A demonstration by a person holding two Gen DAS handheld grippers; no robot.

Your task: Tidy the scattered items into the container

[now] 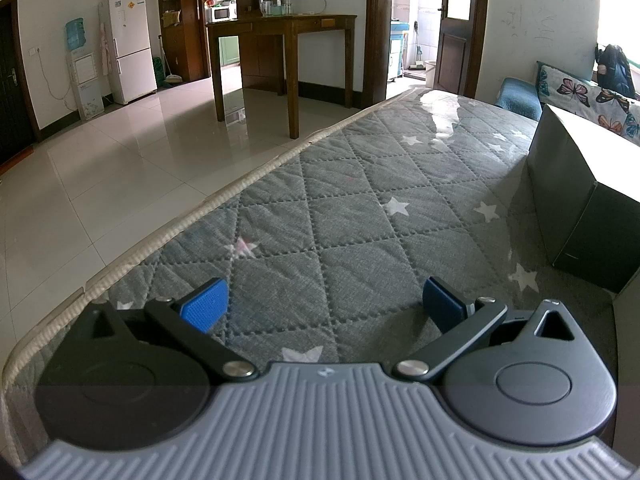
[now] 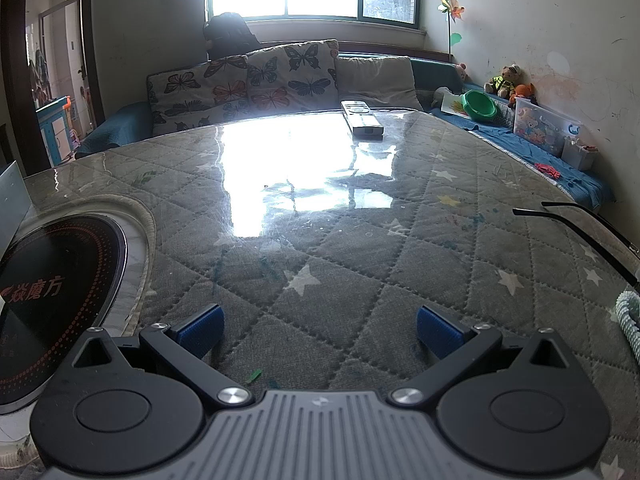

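Observation:
A grey remote control (image 2: 362, 120) lies at the far end of the quilted star-patterned table (image 2: 340, 248). A pair of black-framed glasses (image 2: 588, 232) sits at the right edge, with a pale green corded item (image 2: 628, 320) just below it. A dark box (image 1: 580, 200), the container, stands on the table to the right in the left wrist view. My left gripper (image 1: 324, 308) hovers open over bare cloth, nothing between its blue pads. My right gripper (image 2: 318, 332) is also open and empty, well short of the remote.
A round black induction cooktop (image 2: 52, 300) is set into the table at the left. Butterfly cushions (image 2: 248, 80) and a sofa line the far side. Toys and a plastic bin (image 2: 544, 124) sit along the right wall. A tiled floor (image 1: 120, 168) and wooden desk (image 1: 280, 48) lie beyond the table's left edge.

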